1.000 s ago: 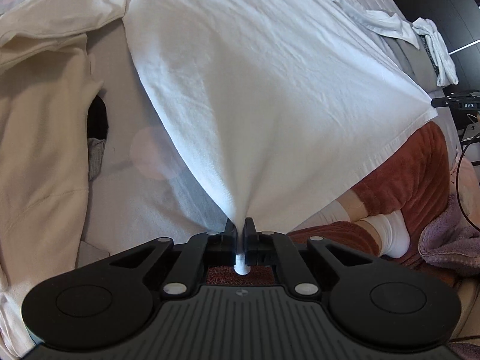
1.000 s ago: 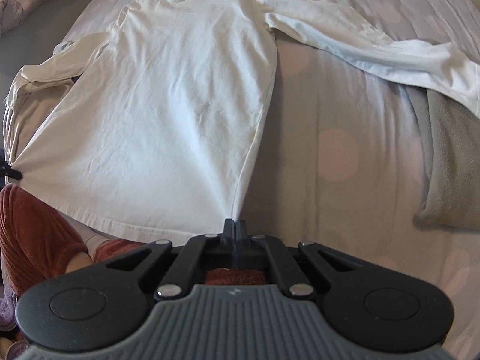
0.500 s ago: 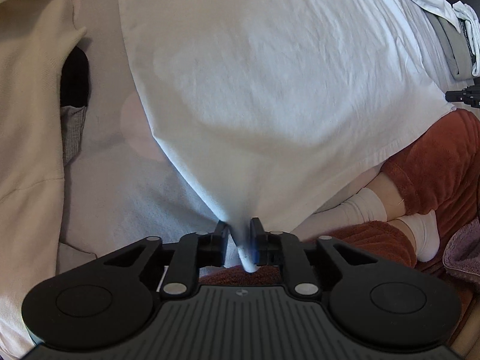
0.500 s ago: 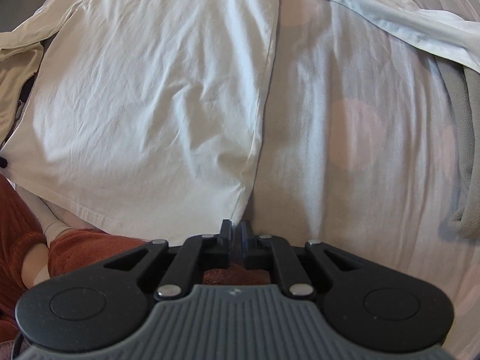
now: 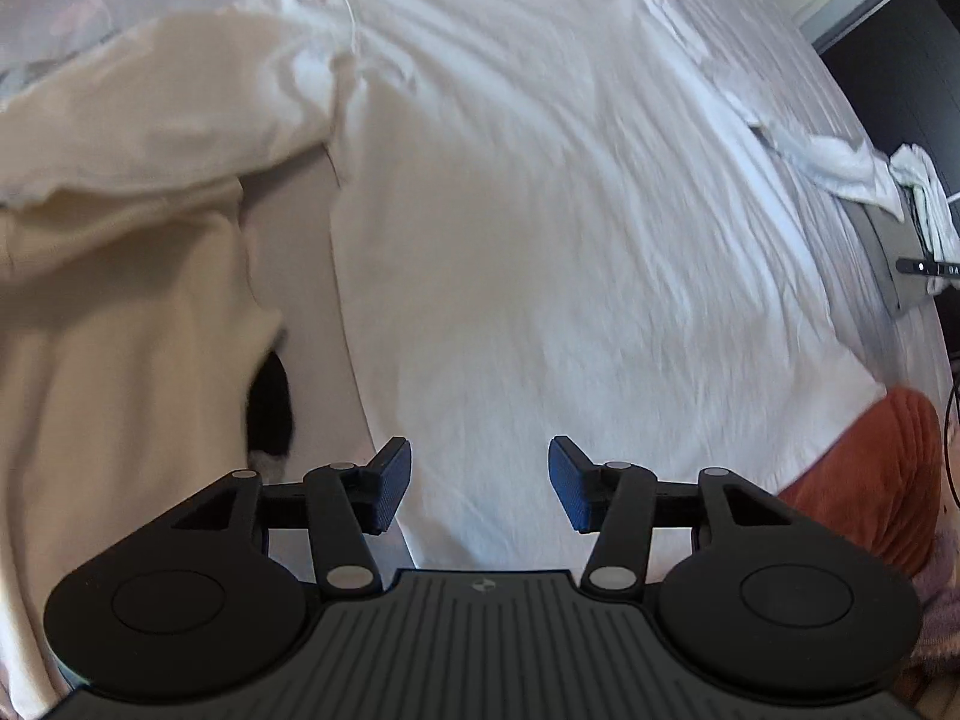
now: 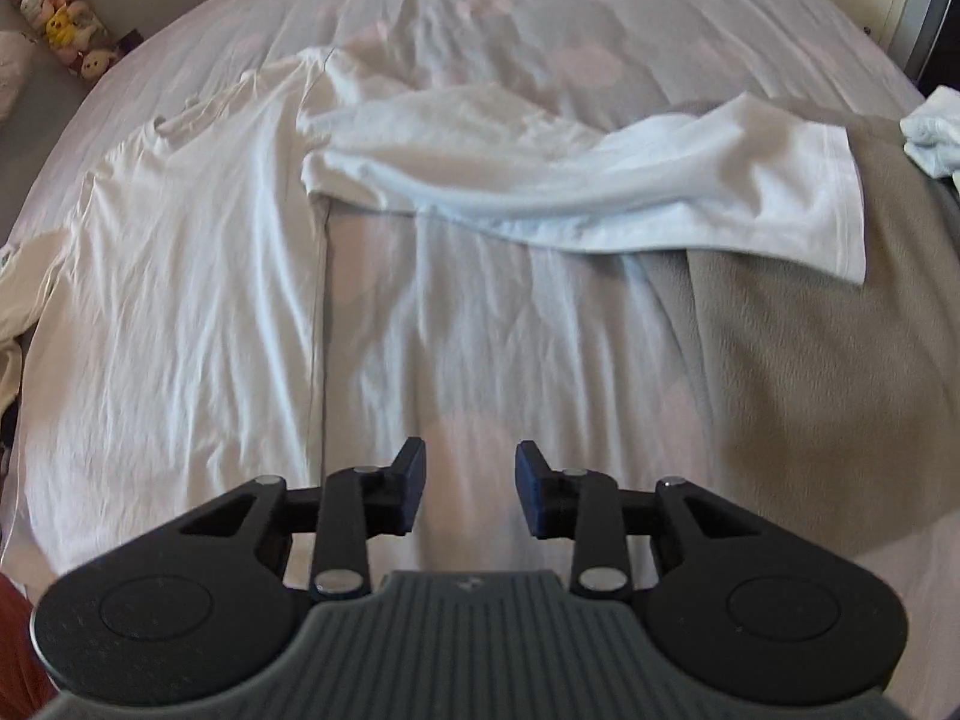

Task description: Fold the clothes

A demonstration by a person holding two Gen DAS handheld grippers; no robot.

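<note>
Both grippers released hem; white shirt (image 5: 540, 240) flat on bed (image 6: 480, 330).

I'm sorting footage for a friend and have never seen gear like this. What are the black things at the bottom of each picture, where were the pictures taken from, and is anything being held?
Each black device is a hand-held two-finger tool that a person carries, one per hand, with a camera looking along its fingers.

One picture looks out from the left gripper, the other from the right gripper. Both look down onto a bed.

A white long-sleeved shirt lies spread flat. One sleeve reaches across onto a grey blanket. A cream garment lies beside the shirt.

Nothing is held. Both pairs of fingers have just been opening, and no cloth sits between them. The shirt merely lies on the bed behind the left pair.
</note>
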